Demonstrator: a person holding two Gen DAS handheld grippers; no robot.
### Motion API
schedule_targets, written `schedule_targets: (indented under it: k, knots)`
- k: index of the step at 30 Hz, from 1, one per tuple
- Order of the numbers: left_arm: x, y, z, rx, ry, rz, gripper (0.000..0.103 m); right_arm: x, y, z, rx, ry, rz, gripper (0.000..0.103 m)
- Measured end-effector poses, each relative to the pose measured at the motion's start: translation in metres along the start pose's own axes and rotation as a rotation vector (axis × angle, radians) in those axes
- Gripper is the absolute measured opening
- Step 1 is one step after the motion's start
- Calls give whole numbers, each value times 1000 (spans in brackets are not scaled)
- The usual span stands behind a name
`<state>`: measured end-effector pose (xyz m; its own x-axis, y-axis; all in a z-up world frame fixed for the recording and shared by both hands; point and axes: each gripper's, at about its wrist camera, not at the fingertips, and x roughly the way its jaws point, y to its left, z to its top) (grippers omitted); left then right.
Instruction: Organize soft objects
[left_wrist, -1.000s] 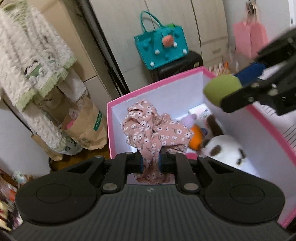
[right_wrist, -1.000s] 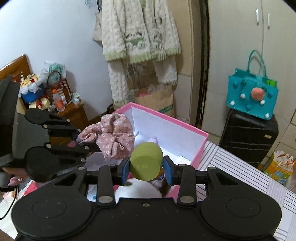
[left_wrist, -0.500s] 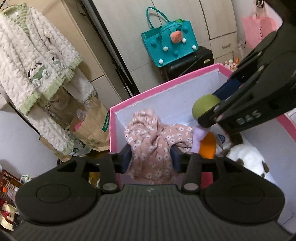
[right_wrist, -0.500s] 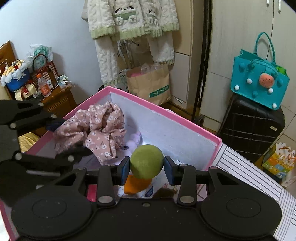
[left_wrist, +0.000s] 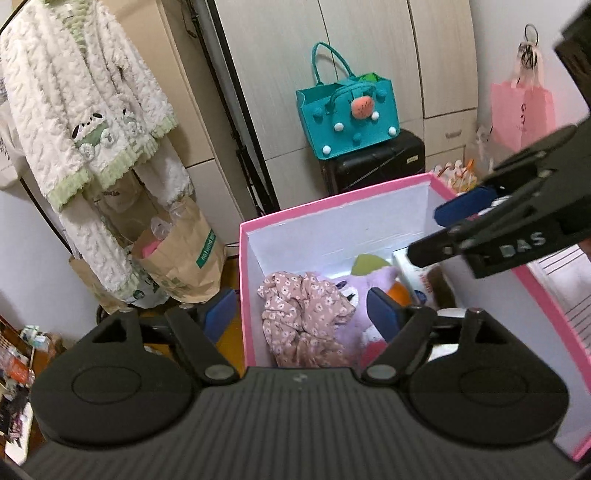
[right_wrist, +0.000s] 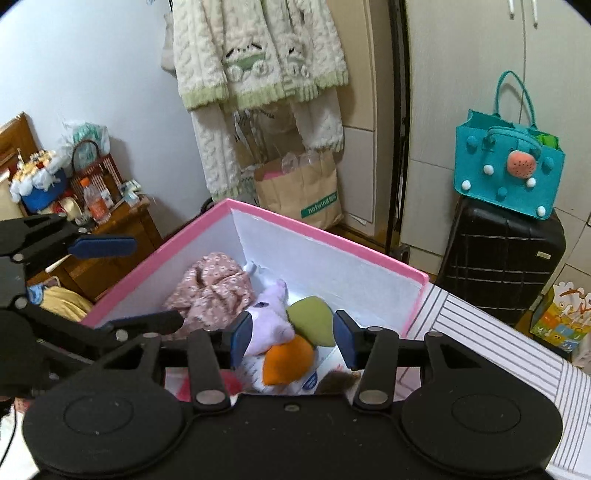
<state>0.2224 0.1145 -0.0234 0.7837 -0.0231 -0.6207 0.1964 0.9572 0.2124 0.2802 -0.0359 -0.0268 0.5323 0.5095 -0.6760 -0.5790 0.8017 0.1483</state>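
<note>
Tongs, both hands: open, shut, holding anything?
Left tongs: opening, empty; floral cloth lies in the pink box.
Right tongs: opening, empty; green ball released.

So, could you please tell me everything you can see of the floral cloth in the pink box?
The floral cloth is a dusty-pink fabric printed with small white flowers, thin and soft by its look. It lies crumpled in a loose heap inside the box, in the corner by the white inner walls. It rests against a lilac plush toy beside it. Neither claw touches it: the left claw hangs over it with its jaws opening, and nothing is pinched between them.
</note>
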Motion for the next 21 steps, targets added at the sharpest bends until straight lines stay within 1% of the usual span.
schedule_targets:
  k: [5,7,8,11,14,15,16,18,21]
  knots:
    - [-22,-2,-2,-10,-5,-39,87,-33,5,-15,13,-28,-13,55]
    - [-32,-4,-1,-19,-5,-47,95,-46,8,-21,14,-37,-19,57]
    - [-38,-5,-1,-22,-8,-48,96,-53,11,-24,14,-44,-23,58]
    - [-56,-11,-1,-26,-19,-47,99,-74,18,-32,6,-65,-42,65]
    - [-73,-18,-2,-32,-23,-39,103,-94,25,-41,4,-81,-57,75]
    - [-77,-20,-1,-34,-18,-36,103,-100,26,-43,7,-84,-64,81]
    - [-82,-23,0,-34,-8,-36,103,-107,27,-46,10,-84,-73,91]
    - [-90,-29,1,-31,10,-49,103,-121,30,-52,13,-99,-99,97]
    - [-106,-34,-2,-55,0,-85,103,-142,33,-63,15,-112,-189,99]
